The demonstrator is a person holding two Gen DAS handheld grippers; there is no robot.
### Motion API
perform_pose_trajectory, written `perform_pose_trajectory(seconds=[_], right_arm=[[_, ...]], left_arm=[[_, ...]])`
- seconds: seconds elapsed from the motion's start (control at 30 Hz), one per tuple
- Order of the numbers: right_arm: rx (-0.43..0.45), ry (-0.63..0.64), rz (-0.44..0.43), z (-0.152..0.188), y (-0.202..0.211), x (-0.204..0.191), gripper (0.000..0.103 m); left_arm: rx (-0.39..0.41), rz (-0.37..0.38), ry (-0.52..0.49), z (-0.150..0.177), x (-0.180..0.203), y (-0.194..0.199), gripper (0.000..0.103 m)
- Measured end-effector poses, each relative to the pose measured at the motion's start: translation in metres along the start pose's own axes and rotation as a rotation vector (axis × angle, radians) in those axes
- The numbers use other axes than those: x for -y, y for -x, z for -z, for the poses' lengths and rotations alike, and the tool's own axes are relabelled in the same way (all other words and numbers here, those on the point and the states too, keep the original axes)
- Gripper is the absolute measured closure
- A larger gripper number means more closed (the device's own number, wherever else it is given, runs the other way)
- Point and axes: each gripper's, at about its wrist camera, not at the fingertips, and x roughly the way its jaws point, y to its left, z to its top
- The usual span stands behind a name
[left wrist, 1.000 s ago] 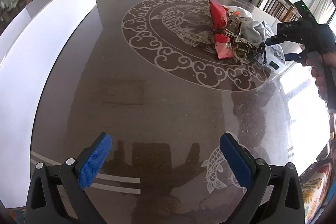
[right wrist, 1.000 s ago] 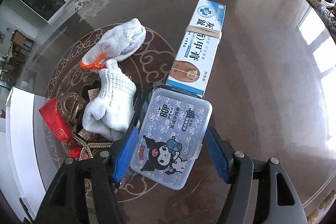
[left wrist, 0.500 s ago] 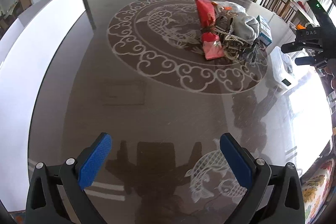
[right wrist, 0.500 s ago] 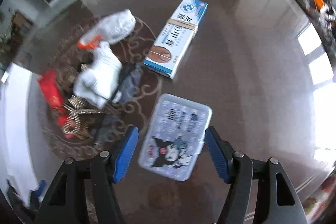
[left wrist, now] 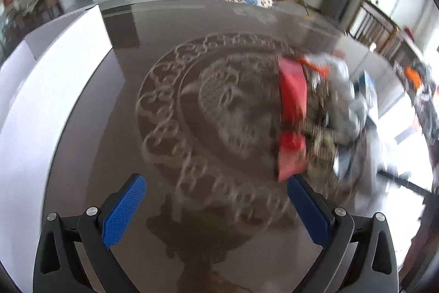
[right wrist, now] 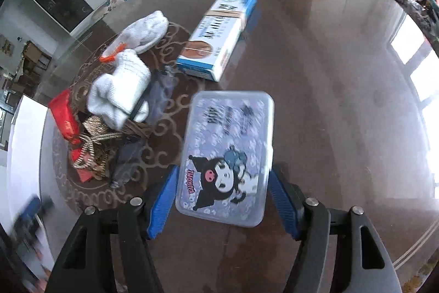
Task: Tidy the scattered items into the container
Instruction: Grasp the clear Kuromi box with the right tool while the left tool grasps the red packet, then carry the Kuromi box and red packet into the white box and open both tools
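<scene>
— Starting with the left wrist view: what did it show?

— The left tool [left wrist: 216,206] hung over the dark round surface [left wrist: 109,128] with its blue pads set wide and nothing between them. Ahead and to the right lay the blurred heap of scattered items: a red packet [left wrist: 292,92] at its near edge, white gloves [left wrist: 338,73] with an orange trim behind it, and some metallic chain-like stuff that was too smeared to name. A white container [left wrist: 41,89] stood along the left edge of the surface, well apart from the heap. The heap sat on the right part of the pale scrollwork medallion [left wrist: 175,117] printed in the surface.

— And the right wrist view?

— The right tool [right wrist: 223,199] had its blue pads on either side of a clear plastic box [right wrist: 227,155] with a cartoon character on its lid. The pads sat right at the box's long sides, but whether they pressed it could not be told. Beyond it lay a blue and white carton [right wrist: 219,35] with a rubber band around it, apart from the box. To the left, the white gloves [right wrist: 120,89] rested on top of the heap, with the red packet [right wrist: 64,116] and gold-coloured chains [right wrist: 94,139] beside and below them. The white container [right wrist: 24,144] showed at the far left edge.
</scene>
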Motion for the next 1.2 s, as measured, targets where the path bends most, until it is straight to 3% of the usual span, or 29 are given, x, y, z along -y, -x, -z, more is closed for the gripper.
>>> perform_pose_trajectory(seconds=[0.17,0.4,0.43,0.47,0.53,0.63,0.77,0.97,1.2], right_arm=[[0.053,0.069,0.028,0.015,0.011,0.007,0.038],[0.079,0.117,0.004,0.018,0.015,0.018,0.037],[0.081,0.116,-0.003,0.01,0.008,0.012,0.036],[0.083,0.117,-0.008,0.008,0.004,0.01,0.036],[0.087,0.123,-0.013,0.004,0.0,0.006,0.035],[0.097,0.141,-0.017,0.002,-0.004,0.002,0.037],[0.125,0.103,-0.097,0.003,0.002,0.011,0.038],[0.165,0.108,-0.173,0.026,0.038,0.016,0.039],[0.186,0.121,-0.219,0.053,0.07,0.016,0.04]], left_arm=[[-0.029,0.01,-0.019,-0.039,0.029,-0.031,0.0],[-0.061,0.077,-0.01,-0.052,0.039,-0.054,0.003],[-0.058,0.085,-0.012,-0.052,0.039,-0.055,0.022],[-0.064,0.101,-0.011,-0.053,0.039,-0.057,0.032],[-0.094,0.141,0.003,-0.053,0.037,-0.063,0.078],[-0.097,0.181,0.018,-0.05,0.033,-0.061,0.079],[-0.061,0.231,0.022,-0.038,0.023,-0.033,0.079],[-0.001,0.298,0.001,0.003,0.004,0.02,0.079],[0.029,0.303,-0.042,0.055,-0.019,0.063,0.079]])
